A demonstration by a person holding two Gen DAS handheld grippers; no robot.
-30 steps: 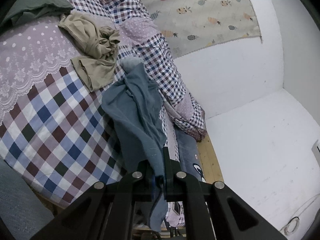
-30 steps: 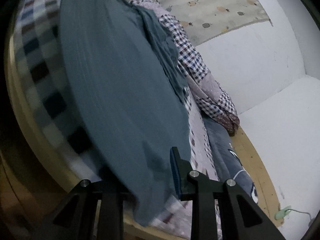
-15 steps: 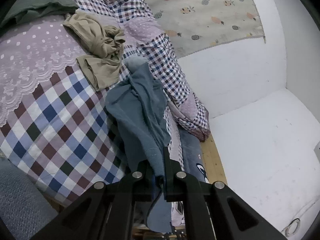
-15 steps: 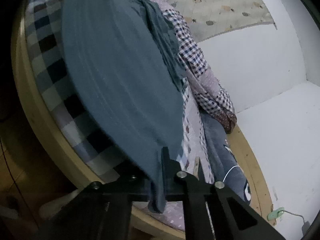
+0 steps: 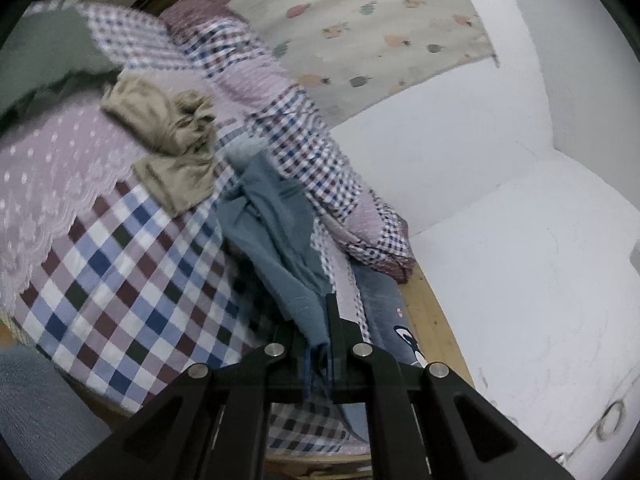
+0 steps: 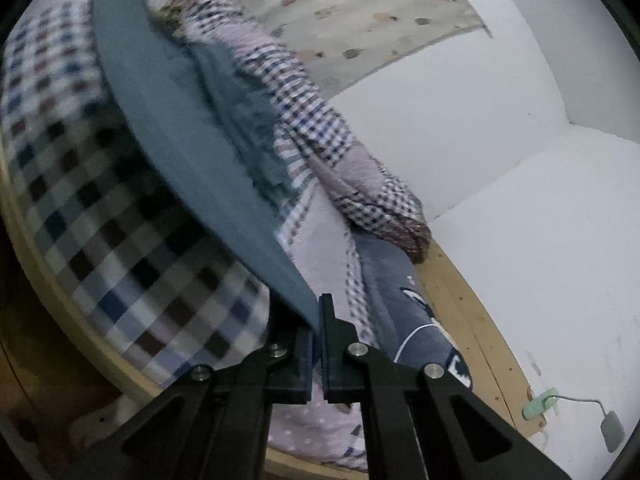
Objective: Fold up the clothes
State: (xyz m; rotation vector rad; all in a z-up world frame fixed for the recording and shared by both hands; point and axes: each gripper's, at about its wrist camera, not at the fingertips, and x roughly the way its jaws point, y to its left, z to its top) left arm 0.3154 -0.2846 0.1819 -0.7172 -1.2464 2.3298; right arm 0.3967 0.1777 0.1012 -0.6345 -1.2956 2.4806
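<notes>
In the left wrist view, the blue-grey garment (image 5: 272,220) lies bunched in folds on the checked bedspread (image 5: 120,280), near the bed's right edge and just below a crumpled tan garment (image 5: 172,140). A rolled checked quilt (image 5: 304,128) runs alongside it on the right. One end of the blue-grey cloth rises off the bed into the left gripper (image 5: 320,344), whose jaws are clamped together on it, a short tail of fabric hanging below them.

In the right wrist view, the same garment (image 6: 176,112) is stretched into a broad, smooth, slanting sheet from the far end of the bed down to its near edge, above the bedspread (image 6: 100,220). The right gripper (image 6: 318,320) pinches its lower corner, jaws pressed tight on the cloth. The wooden bed frame (image 6: 472,320) shows at right.
</notes>
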